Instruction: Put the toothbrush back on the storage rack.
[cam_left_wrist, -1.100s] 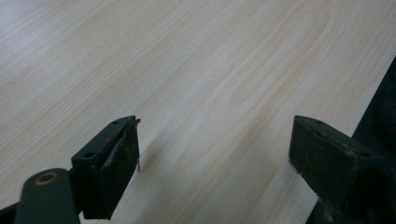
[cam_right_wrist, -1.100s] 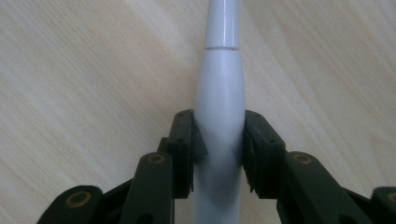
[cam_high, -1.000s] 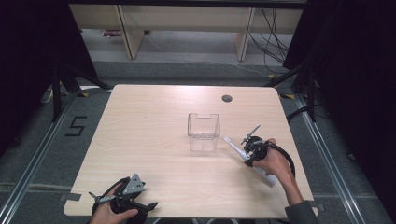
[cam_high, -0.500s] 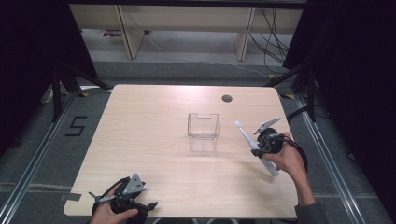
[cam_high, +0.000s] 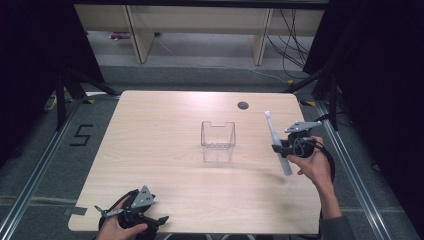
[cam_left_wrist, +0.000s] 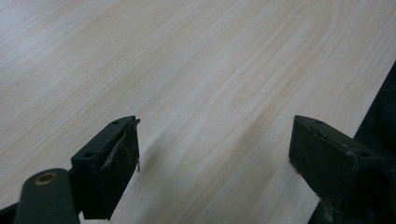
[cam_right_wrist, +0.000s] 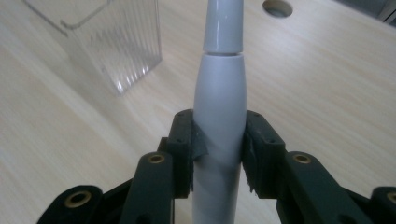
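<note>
Got the white electric toothbrush clamped mid-handle in my right gripper, lifted off the table, right of the clear holder. Carry step, I'd say; next it needs standing upright over the holder's mouth. Right gripper view shows pads squeezing the handle. Left gripper is released, over bare table.
</note>
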